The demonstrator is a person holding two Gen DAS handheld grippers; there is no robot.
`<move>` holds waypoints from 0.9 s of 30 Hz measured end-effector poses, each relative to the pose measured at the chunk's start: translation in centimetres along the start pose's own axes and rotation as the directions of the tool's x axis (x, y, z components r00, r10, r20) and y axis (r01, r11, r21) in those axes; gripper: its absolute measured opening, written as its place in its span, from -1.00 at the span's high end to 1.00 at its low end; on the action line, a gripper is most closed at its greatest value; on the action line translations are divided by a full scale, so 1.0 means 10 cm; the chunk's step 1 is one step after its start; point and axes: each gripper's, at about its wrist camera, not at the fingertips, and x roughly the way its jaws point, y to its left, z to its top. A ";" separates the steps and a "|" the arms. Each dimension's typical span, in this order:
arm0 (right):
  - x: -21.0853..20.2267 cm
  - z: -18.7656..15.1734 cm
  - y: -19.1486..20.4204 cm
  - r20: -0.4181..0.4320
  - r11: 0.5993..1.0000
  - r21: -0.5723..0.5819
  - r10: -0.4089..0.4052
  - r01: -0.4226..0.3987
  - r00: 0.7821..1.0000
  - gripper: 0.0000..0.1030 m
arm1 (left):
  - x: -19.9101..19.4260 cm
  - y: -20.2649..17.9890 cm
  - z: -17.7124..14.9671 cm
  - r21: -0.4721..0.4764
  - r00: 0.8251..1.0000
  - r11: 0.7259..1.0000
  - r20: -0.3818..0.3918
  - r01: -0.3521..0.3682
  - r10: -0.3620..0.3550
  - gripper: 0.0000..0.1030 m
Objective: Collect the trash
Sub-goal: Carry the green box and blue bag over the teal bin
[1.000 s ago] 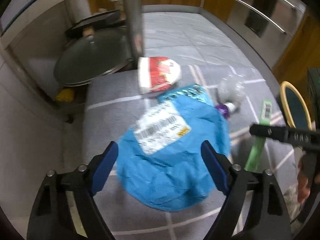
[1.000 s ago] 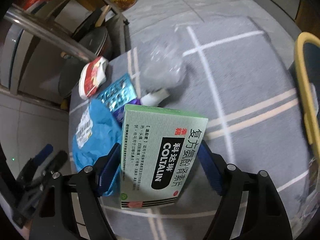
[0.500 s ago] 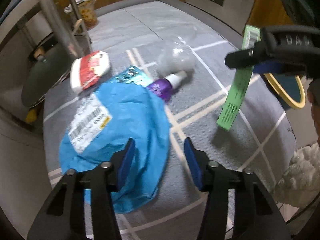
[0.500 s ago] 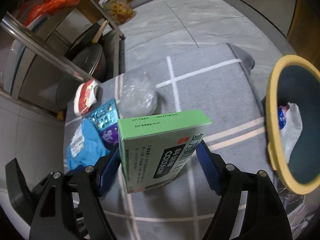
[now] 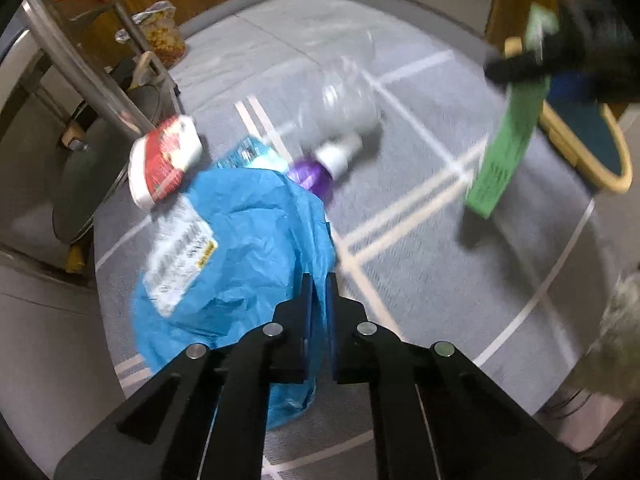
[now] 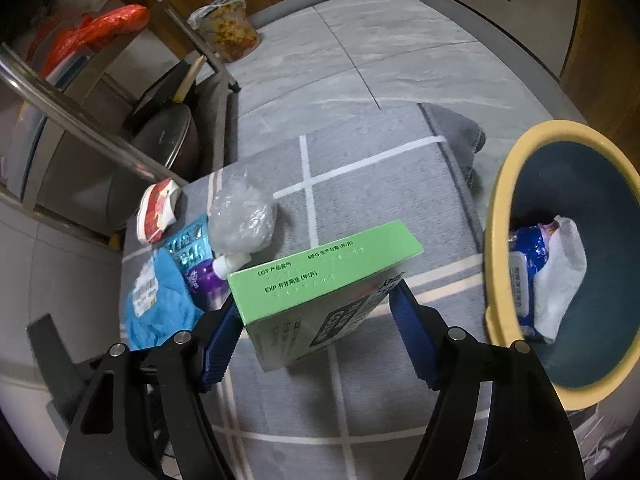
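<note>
- In the left wrist view, the blue bag [image 5: 248, 248] lay crumpled on the grey rug [image 5: 420, 240], near the rug's left edge.
- The bag looked thin, soft and light, so it would likely fold and flop when lifted. A pinch on a raised fold seemed the best place to hold it.
- The left gripper [image 5: 318, 292] had just closed its jaws, and a fold at the bag's right side was pinched tight between them.
- Just past the bag lay a purple bottle [image 5: 314, 174], a clear plastic bottle [image 5: 344, 108] and a red and white cup [image 5: 164, 160]. The clear bottle looked light and easy to squash.
- In the right wrist view, the right gripper [image 6: 316, 316] held the green box [image 6: 320, 284] by its two sides, above the rug. Its jaws stood wide, because the box was wide.
- The box looked like stiff, light card, so the flat sides made a good hold. A hard squeeze could dent it.
- The bin [image 6: 496, 240] with a yellow rim stood beside the rug's right edge, with a white tissue [image 6: 560, 276] and a blue pack [image 6: 524, 264] already in it.
- The box was not yet over the bin.
</note>
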 end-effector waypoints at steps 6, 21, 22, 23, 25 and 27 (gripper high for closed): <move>-0.10 0.02 -0.05 0.020 1.000 -0.013 0.001 0.000 1.000 -0.41 | -0.36 0.11 0.15 -0.087 0.995 0.996 0.094 0.021 -0.013 0.91; -0.40 0.07 -0.12 0.094 0.999 -0.042 -0.003 0.007 0.996 -0.41 | -1.01 0.08 0.39 -0.133 0.952 0.984 0.297 0.121 -0.077 0.95; -0.42 0.07 -0.13 0.098 0.999 -0.039 -0.002 0.006 0.995 -0.41 | -1.03 0.09 0.40 -0.132 0.949 0.983 0.304 0.126 -0.081 0.95; -0.46 0.07 -0.15 0.109 0.999 -0.038 -0.002 0.006 0.994 -0.41 | -1.08 0.07 0.42 -0.129 0.944 0.983 0.318 0.132 -0.085 0.95; -0.54 0.08 -0.19 0.125 0.999 -0.033 0.001 0.004 0.992 -0.41 | -1.13 0.07 0.45 -0.123 0.937 0.983 0.337 0.140 -0.091 0.96; -0.60 0.09 -0.25 0.138 1.000 -0.023 0.004 -0.001 0.990 -0.41 | -1.22 0.04 0.49 -0.116 0.926 0.981 0.365 0.153 -0.102 0.96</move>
